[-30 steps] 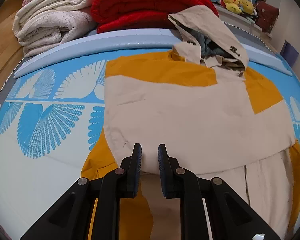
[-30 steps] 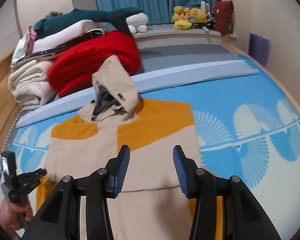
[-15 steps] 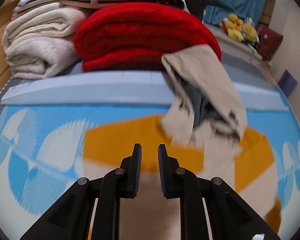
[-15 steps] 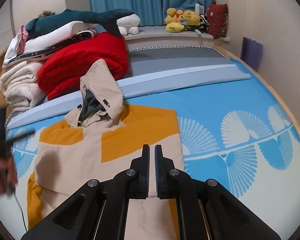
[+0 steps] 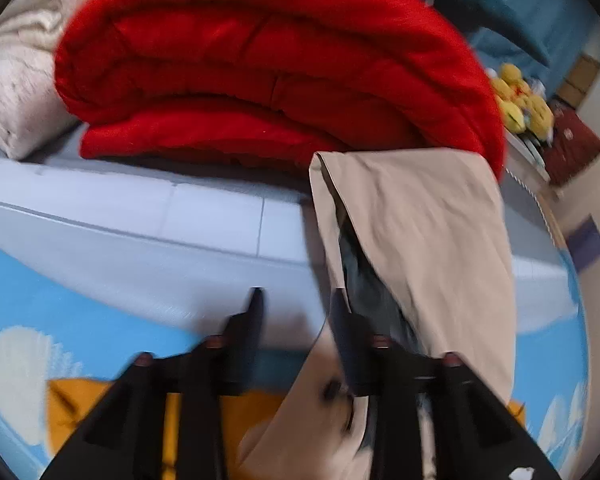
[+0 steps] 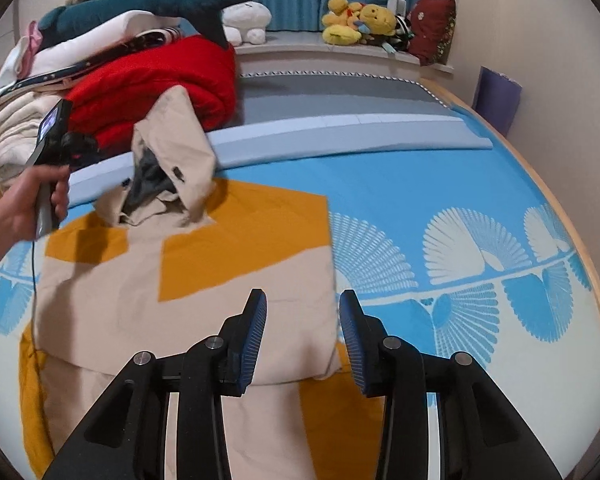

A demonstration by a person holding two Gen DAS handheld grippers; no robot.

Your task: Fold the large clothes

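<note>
The right gripper [image 6: 302,332] is seen pitched downward over the near part of the bed [image 6: 440,208], its jaws apart and opening, with nothing pressed between the blue pads; the right-hand edge of the folded jacket [image 6: 204,292] lies below the gap. The jacket, beige with orange panels, is spread flat on the blue fan-patterned cover toward the left side of the bed, its lower part doubled over itself at the near edge. Its hood [image 6: 180,136] is found standing up at the far end of the garment, leaning against the pale blue bolster [image 6: 340,136] that runs across the bed. In the right wrist view the person's left hand [image 6: 28,208] is observed at the left edge of the bed, wrapped around the handle of the left gripper, which is angled toward the hood. In the left wrist view, which is blurred, the left gripper [image 5: 296,304] is noted with jaws apart and opening, nothing clamped; its right finger sits just beside the hood's open edge, though contact cannot be confirmed. Beyond the bolster a folded red quilt [image 5: 260,60] is stacked beside cream blankets [image 5: 16,80]. Plush toys [image 6: 356,20] are lined along the far ledge.
</note>
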